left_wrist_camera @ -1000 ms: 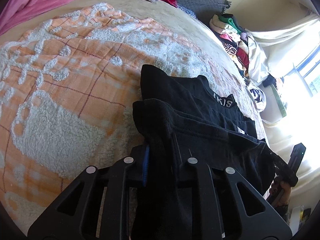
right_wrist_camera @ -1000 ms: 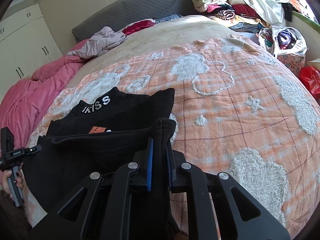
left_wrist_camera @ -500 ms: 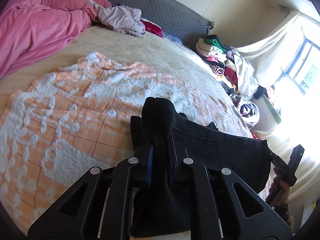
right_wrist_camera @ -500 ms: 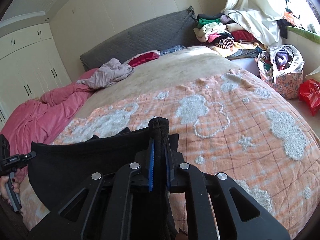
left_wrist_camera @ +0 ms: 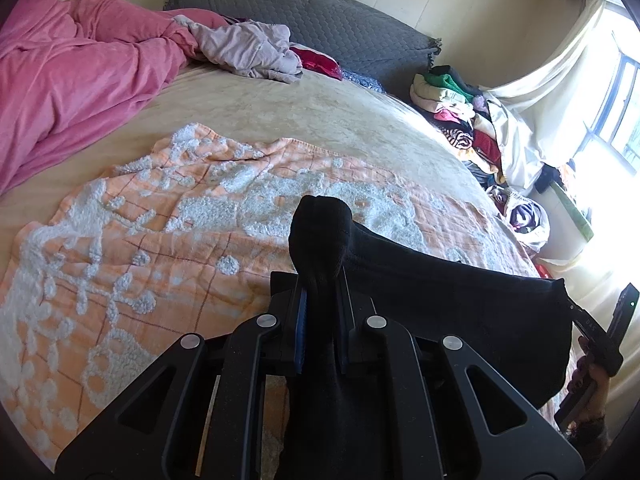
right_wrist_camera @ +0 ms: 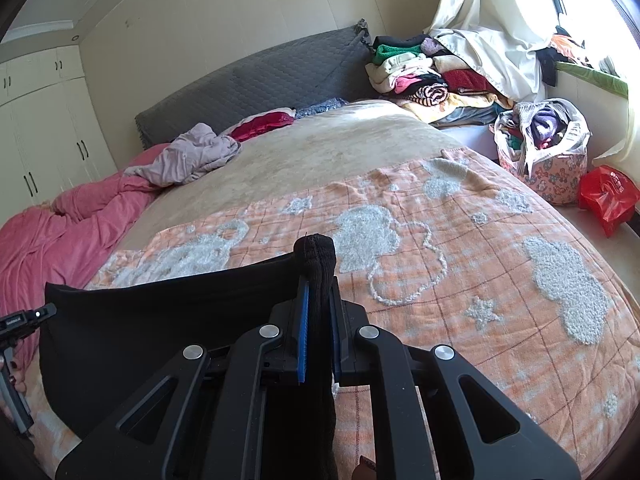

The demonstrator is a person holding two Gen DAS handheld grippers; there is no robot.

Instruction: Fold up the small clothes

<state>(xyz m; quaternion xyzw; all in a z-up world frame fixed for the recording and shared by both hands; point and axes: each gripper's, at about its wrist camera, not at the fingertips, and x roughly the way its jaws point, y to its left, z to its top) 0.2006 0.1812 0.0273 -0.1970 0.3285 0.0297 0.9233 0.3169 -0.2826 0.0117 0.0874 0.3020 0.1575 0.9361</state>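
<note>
A black garment (left_wrist_camera: 460, 320) hangs stretched between both grippers above the orange and white blanket (left_wrist_camera: 132, 264). My left gripper (left_wrist_camera: 322, 300) is shut on one bunched corner of it, which sticks up past the pads. In the right wrist view my right gripper (right_wrist_camera: 318, 304) is shut on the other corner, and the black garment (right_wrist_camera: 160, 332) spreads away to the left. Each view shows the other gripper at the cloth's far edge, held by a hand (left_wrist_camera: 588, 376). The garment's lower part is hidden behind the gripper bodies.
The blanket (right_wrist_camera: 460, 256) covers the near half of a beige bed (right_wrist_camera: 340, 148). A pink duvet (left_wrist_camera: 72, 84) and a lilac garment (left_wrist_camera: 244, 44) lie by the grey headboard (left_wrist_camera: 316, 20). Piled clothes (right_wrist_camera: 424, 76), a full bag (right_wrist_camera: 544, 144) and a red bag (right_wrist_camera: 608, 196) stand beside the bed.
Both grippers have risen with the garment. It lay partly on the blanket with its lettered collar showing; now it hangs clear as a taut black sheet and the collar is out of sight.
</note>
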